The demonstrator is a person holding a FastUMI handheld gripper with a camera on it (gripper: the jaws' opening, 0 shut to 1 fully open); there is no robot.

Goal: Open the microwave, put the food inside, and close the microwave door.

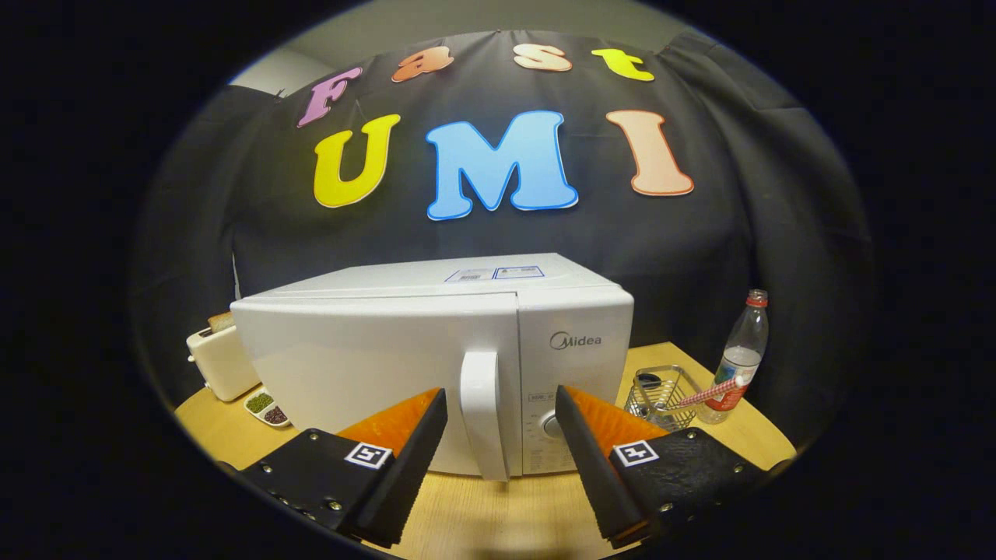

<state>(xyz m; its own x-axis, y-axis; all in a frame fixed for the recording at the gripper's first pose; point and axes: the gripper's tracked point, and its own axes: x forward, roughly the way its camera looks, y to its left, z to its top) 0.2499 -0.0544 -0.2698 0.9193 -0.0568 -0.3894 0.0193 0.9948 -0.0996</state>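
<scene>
The tongs (502, 404) are held wide open and empty, astride the vertical white handle (482, 412) of the shut white microwave (373, 365); a skewed closing could be deflected off it.

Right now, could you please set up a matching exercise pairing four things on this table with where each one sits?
Things:
1. white microwave door handle
2. white toaster
3. clear plastic bottle
4. wire mesh basket

Places:
A. at the microwave's left
B. far right, beyond the basket
C. just ahead, between the open gripper's fingers
D. at the microwave's right, holding a striped straw

Pairs: 1-C, 2-A, 3-B, 4-D
</scene>
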